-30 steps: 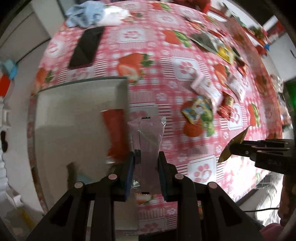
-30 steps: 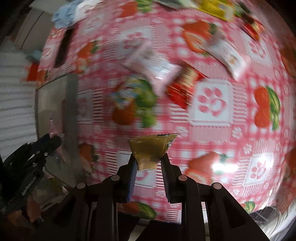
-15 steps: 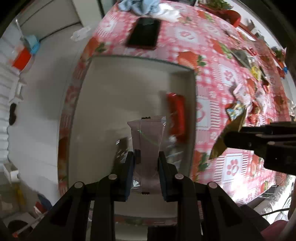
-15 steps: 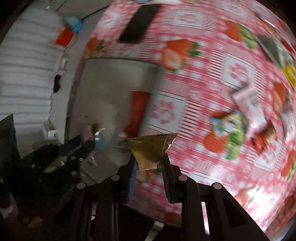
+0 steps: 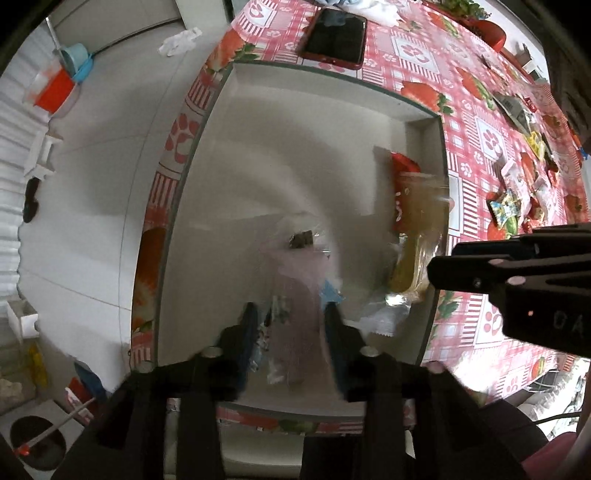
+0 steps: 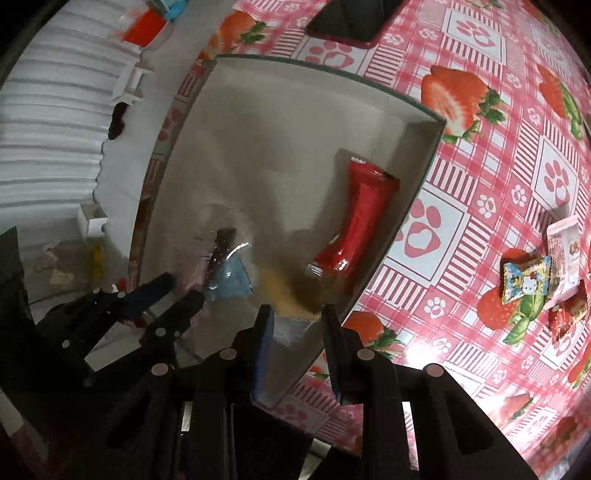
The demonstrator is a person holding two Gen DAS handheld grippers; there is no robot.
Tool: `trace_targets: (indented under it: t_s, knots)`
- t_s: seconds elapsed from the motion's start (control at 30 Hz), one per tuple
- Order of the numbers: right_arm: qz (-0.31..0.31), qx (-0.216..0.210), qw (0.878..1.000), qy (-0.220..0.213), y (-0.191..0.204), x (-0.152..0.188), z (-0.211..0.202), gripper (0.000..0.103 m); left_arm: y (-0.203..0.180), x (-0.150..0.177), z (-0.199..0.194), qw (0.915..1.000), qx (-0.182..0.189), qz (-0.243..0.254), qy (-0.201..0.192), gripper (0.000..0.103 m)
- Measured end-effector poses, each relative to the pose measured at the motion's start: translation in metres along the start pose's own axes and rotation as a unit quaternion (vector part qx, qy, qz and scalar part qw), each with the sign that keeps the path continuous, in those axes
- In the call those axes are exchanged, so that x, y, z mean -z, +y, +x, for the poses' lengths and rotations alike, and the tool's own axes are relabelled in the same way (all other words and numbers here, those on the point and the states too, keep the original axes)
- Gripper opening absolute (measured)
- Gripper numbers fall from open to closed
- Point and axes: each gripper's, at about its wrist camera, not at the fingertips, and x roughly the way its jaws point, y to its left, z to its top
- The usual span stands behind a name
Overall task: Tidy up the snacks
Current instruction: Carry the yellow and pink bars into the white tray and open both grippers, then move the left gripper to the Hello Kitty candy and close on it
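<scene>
A grey open box [image 5: 325, 74] [image 6: 325, 68] stands at the table's left end. Inside it lie a red packet [image 5: 404, 166] [image 6: 365, 206] along the right wall and a blue packet [image 6: 232, 280] near the bottom. My left gripper [image 5: 291, 328] [image 6: 179, 290] points straight down into the box. Its jaws are opening, and a blurred pale pink packet [image 5: 295, 291] hangs loose between them, free of the pads. My right gripper [image 6: 297, 325] [image 5: 439, 269] hovers over the box's right wall, shut on a blurred gold packet [image 6: 291, 295] [image 5: 417, 236].
A dark phone [image 5: 334, 37] [image 6: 351, 18] lies just beyond the box. Several loose snack packets [image 5: 517, 199] [image 6: 524, 280] are scattered on the strawberry tablecloth to the right. The table's edge runs close along the box's left side, with the floor below.
Both grippers have swung left from above the tablecloth to above the box. The left jaws have parted and the pink packet is no longer pinched. The gold packet stays in the right gripper.
</scene>
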Motion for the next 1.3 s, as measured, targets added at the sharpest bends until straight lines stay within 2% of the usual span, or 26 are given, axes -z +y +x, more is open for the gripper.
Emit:
trace_targets:
  t_s: [0.03,0.07,0.1,0.13,0.2,0.43,0.47,0.5,0.67,0.97,1.13,1.3]
  knots:
    - [0.002,0.002,1.000,0.001,-0.001,0.000,0.001,0.031,0.000,0.000,0.000,1.0000,0.002,0.000,0.000,0.055]
    - [0.003,0.003,1.000,0.002,-0.001,0.000,0.001,0.049,0.000,0.000,0.000,1.0000,0.000,0.001,0.001,0.060]
    - [0.006,0.005,1.000,0.000,-0.001,-0.001,0.002,0.071,-0.001,0.000,0.000,1.0000,-0.001,0.002,0.000,0.064]
    - [0.007,0.005,1.000,-0.004,-0.002,0.000,0.001,0.076,-0.001,-0.001,-0.001,1.0000,-0.002,0.003,-0.001,0.065]
    - [0.009,0.005,1.000,-0.008,-0.008,0.004,-0.005,0.076,-0.004,-0.002,-0.001,1.0000,-0.005,0.007,-0.001,0.070]
    - [0.047,0.009,0.999,-0.006,-0.035,0.016,-0.007,0.077,-0.023,-0.010,-0.005,0.9996,-0.008,0.028,-0.004,0.074]
    - [0.054,0.010,0.998,-0.005,-0.038,0.017,-0.009,0.092,-0.026,-0.011,-0.005,0.9995,-0.007,0.030,-0.004,0.074]
    - [0.066,0.015,0.998,-0.004,-0.046,0.020,-0.008,0.103,-0.030,-0.013,-0.006,0.9994,-0.005,0.033,-0.004,0.075]
    - [0.134,0.020,0.991,-0.003,-0.089,0.035,-0.013,0.103,-0.050,-0.017,-0.007,0.9983,-0.001,0.059,-0.002,0.075]
    - [0.262,0.014,0.965,0.003,-0.180,0.088,-0.015,0.103,-0.113,-0.031,-0.014,0.9916,0.018,0.128,-0.010,0.075]
    - [0.318,0.010,0.948,0.010,-0.220,0.123,-0.013,0.103,-0.158,-0.039,-0.011,0.9855,0.030,0.167,-0.008,0.075]
    - [0.348,0.001,0.938,0.012,-0.246,0.151,-0.011,0.103,-0.208,-0.052,0.002,0.9753,0.020,0.220,-0.012,0.076]
